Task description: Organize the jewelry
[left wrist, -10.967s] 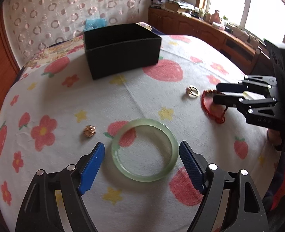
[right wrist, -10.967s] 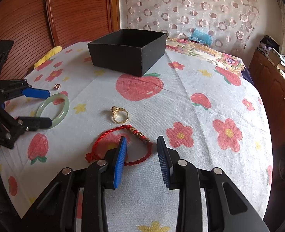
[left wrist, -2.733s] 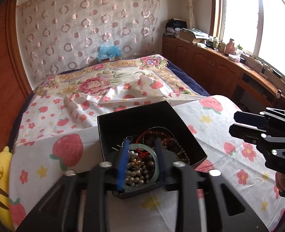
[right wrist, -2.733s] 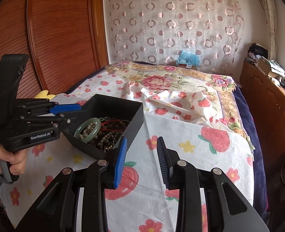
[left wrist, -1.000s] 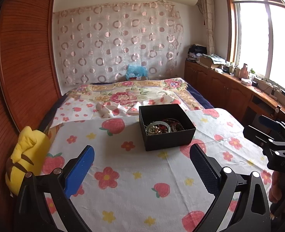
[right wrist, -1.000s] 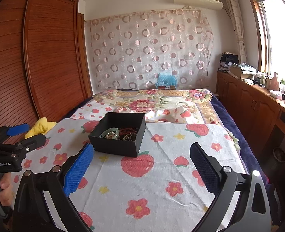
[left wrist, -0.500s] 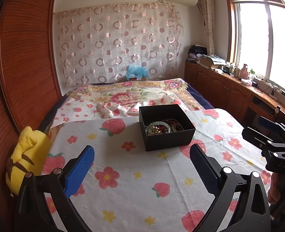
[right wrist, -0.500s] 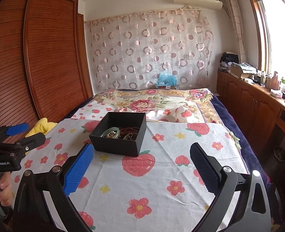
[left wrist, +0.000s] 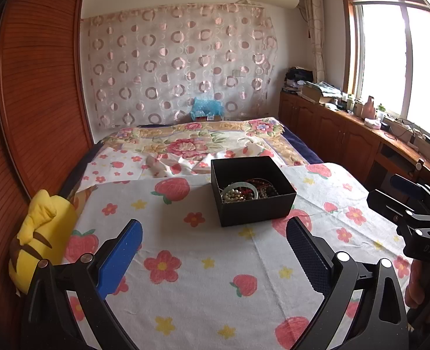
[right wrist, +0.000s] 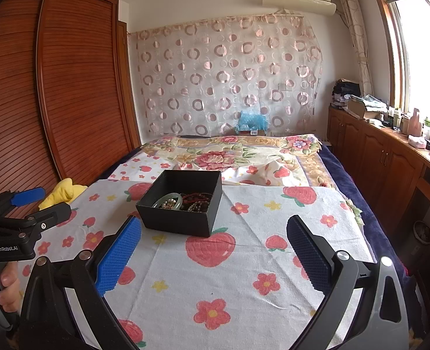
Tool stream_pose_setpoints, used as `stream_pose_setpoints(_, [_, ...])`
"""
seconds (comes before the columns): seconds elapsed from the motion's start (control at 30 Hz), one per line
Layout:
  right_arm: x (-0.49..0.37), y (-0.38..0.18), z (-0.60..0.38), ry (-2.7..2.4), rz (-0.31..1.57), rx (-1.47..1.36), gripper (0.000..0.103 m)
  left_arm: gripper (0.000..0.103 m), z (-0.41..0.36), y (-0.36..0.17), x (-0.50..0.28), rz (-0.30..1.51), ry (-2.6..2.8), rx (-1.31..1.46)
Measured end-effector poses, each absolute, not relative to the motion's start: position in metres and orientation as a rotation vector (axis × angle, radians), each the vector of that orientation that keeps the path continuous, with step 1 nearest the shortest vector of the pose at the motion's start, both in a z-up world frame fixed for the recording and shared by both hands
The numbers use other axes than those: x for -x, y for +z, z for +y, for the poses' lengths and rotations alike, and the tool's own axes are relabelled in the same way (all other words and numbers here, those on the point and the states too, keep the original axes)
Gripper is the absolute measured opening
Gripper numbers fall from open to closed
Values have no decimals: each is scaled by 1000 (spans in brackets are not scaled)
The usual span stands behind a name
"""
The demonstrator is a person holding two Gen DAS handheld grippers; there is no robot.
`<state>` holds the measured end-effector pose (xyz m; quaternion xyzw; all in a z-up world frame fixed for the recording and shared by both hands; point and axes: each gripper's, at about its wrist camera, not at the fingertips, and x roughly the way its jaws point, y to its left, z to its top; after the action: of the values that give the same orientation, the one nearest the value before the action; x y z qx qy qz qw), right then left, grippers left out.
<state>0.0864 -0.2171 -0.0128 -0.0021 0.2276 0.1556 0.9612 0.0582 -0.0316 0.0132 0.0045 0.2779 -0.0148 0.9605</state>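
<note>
A black open box sits on the strawberry-print cloth; it also shows in the right wrist view. Inside lie a green jade bangle, bead strings and a red bracelet. My left gripper is open and empty, held back well in front of the box. My right gripper is open and empty too, on the box's near right side. Each gripper shows in the other's view, the right one and the left one.
A yellow plush toy lies at the cloth's left edge by the wooden wardrobe. A floral bedspread lies behind the box. Wooden cabinets with clutter run along the right under the window.
Over the last second almost nothing moved; both grippers stay open and held back. Earlier the left gripper carried the jade bangle from the cloth into the box and let it go.
</note>
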Motion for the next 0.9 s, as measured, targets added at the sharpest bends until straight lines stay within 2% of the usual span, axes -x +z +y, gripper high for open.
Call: stream_pose_setpoints(0.9, [-85,-14,-218,314,457,9,100,95,-31,14,-57,560,-26,-13])
